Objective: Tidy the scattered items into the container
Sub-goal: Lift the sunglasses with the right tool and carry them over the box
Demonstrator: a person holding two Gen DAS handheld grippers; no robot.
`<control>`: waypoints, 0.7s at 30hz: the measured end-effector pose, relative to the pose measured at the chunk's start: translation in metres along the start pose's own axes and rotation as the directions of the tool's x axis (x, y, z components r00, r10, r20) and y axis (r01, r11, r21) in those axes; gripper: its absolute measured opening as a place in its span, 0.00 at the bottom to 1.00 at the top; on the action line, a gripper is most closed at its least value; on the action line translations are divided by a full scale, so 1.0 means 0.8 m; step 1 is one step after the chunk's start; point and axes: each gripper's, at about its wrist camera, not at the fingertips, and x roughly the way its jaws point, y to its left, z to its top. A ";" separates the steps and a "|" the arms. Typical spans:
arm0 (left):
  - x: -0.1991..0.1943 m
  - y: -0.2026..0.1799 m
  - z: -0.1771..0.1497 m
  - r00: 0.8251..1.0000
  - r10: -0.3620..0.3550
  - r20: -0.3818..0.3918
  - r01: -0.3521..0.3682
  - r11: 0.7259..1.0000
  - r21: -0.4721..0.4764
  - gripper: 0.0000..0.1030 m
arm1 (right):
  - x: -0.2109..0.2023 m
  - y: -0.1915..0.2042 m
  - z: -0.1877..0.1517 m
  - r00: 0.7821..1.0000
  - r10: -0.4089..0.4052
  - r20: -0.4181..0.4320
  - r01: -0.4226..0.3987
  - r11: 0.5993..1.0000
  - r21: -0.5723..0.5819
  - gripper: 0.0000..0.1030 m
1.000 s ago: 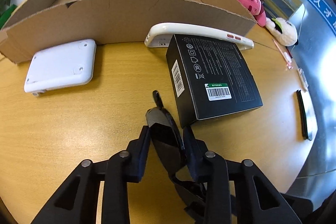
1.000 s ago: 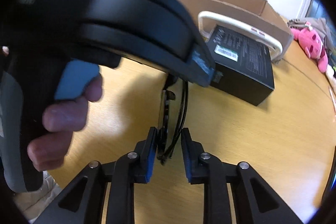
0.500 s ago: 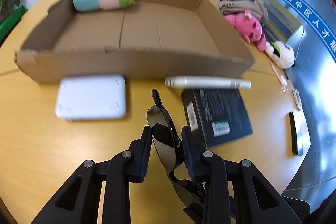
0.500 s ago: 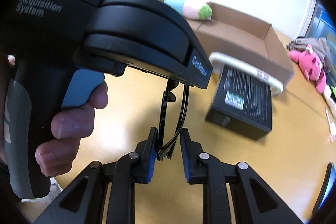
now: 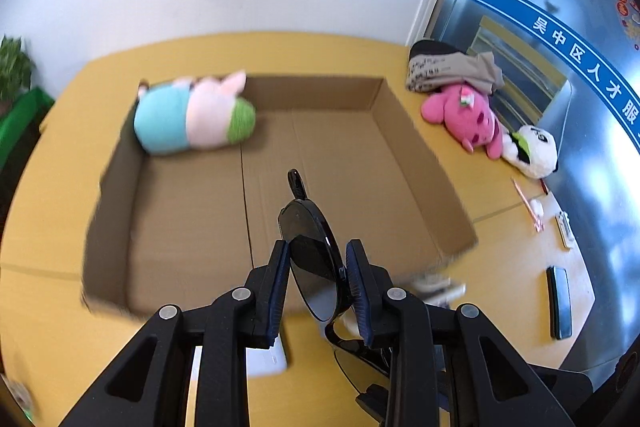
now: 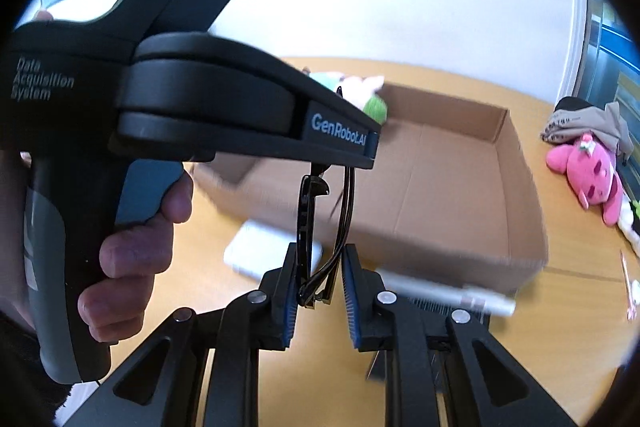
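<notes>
Both grippers hold one pair of black sunglasses (image 5: 310, 235) in the air. My left gripper (image 5: 317, 255) is shut on a dark lens, above the near wall of the open cardboard box (image 5: 320, 155). My right gripper (image 6: 320, 259) is shut on the folded frame and temple of the sunglasses (image 6: 305, 219), just behind the left gripper's body (image 6: 208, 107), which a hand (image 6: 132, 255) grasps. A blue, pink and green plush toy (image 5: 192, 119) lies in the box's far left corner.
A white flat device (image 6: 260, 255), a white phone case (image 6: 444, 293) and a black box partly hidden by the fingers lie before the cardboard box. Right of the box sit a pink plush (image 5: 468, 119), a panda plush (image 5: 532, 151), folded cloth (image 5: 452, 71), pens (image 5: 528, 203) and a black phone (image 5: 558, 303).
Both grippers have risen with the sunglasses and moved toward the cardboard box. The items on the table have dropped low in view, and the box's inside now shows.
</notes>
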 end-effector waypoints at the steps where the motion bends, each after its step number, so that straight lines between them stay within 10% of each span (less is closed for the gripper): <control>1: -0.001 -0.001 0.015 1.000 0.003 0.006 -0.003 1.000 0.010 0.30 | -0.001 -0.001 0.009 1.000 0.000 0.007 0.000 1.000 0.006 0.18; 21: 0.106 0.012 0.210 0.998 0.028 -0.063 -0.025 0.998 0.054 0.26 | 0.093 -0.112 0.185 0.998 0.070 0.006 -0.070 0.980 0.188 0.17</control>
